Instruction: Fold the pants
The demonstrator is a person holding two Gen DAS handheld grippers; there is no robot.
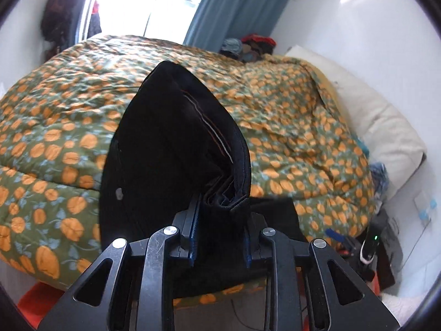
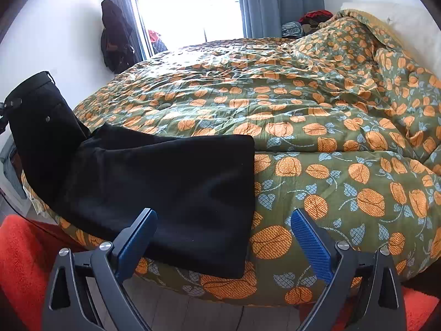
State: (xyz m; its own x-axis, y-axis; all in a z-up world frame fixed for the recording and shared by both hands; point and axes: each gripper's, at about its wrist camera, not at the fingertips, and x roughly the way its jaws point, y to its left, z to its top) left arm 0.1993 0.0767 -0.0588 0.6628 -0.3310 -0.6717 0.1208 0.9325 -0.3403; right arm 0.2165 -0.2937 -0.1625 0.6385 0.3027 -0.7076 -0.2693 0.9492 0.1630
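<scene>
Floral quilt (image 2: pixel 317 115), black pants (image 2: pixel 171 193) half-lifted

Left gripper (image 1: pixel 220 220) jaws clamped on raised pants (image 1: pixel 171 149) waistband; right gripper (image 2: pixel 223 237) jaws wide above the pants' hem.

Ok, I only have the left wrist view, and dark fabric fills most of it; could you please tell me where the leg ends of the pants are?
Observer: The leg ends of the black fabric pants lie flat on the green quilt with orange flowers, near the bed's front edge.
Operator: Thank you. Is the right tool holding them?
Observer: No, the right tool is open over the hem and grips nothing.
Operator: Does the whole garment lie flat, then?
Observer: No, the waistband end is raised off the quilt at the left of the right wrist view.
</scene>
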